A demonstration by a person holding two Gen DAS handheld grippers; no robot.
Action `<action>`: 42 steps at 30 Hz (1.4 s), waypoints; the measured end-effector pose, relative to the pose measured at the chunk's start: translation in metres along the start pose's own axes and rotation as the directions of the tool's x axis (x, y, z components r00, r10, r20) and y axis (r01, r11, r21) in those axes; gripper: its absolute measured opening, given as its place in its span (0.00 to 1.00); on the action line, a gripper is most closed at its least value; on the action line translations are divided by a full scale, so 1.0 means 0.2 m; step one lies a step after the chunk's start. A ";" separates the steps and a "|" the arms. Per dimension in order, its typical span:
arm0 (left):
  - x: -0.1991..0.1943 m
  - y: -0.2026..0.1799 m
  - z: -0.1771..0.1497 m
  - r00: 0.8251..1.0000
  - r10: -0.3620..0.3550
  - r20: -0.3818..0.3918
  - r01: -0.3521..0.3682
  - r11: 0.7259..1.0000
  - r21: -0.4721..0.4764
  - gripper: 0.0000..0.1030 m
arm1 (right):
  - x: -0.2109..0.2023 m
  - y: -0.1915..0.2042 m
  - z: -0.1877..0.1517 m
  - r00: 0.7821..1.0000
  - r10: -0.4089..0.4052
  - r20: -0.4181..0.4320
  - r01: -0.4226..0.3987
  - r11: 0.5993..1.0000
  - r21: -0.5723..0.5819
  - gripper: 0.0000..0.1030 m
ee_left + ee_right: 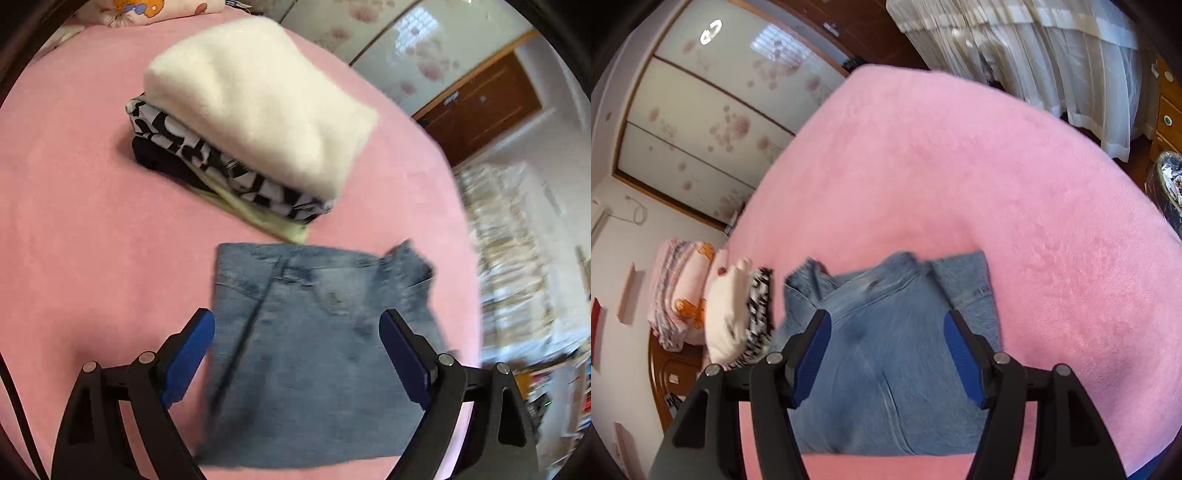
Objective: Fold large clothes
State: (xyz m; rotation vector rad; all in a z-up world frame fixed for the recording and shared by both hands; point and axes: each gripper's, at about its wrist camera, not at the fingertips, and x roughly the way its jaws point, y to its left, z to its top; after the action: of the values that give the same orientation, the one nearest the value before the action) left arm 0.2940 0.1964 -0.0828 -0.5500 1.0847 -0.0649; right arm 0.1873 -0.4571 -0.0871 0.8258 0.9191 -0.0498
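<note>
A folded pair of blue jeans [314, 350] lies flat on the pink bedspread [74, 229]. My left gripper [297, 323] hangs above it with its blue pads spread wide, and nothing is pinched between them. In the right wrist view the same jeans [894, 354] lie below my right gripper [886, 326], whose pads also stand apart, clear of the denim. One corner of the denim [410, 258] is ruffled up.
A stack of folded clothes sits just beyond the jeans: a fluffy white sweater [258, 107] on top, a black-and-white patterned piece [221, 162] and darker and pale layers below. Folded pink quilts [679, 295] lie at the bed's head. Curtains [1015, 48] and a wardrobe [701, 122] stand beyond the bed.
</note>
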 end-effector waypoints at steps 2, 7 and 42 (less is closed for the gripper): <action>0.08 -0.01 -0.02 0.999 0.040 -0.024 -0.039 0.998 0.045 0.87 | 0.07 -0.03 -0.03 0.999 -0.043 -0.019 0.042 0.998 -0.038 0.62; 0.25 -0.09 -0.11 0.994 0.078 -0.074 -0.061 0.978 0.199 0.87 | 0.24 -0.05 -0.11 0.992 -0.097 -0.077 0.087 0.989 -0.118 0.62; 0.10 -0.35 -0.09 0.951 0.050 0.306 -0.177 0.898 0.403 0.04 | 0.22 0.31 -0.12 0.961 -0.156 0.226 0.247 0.851 -0.463 0.03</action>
State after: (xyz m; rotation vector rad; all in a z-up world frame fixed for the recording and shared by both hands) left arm 0.3035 0.1223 -0.0730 -0.0913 0.7799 -0.1122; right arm 0.2211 -0.3844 -0.0896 0.2439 0.7937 -0.0715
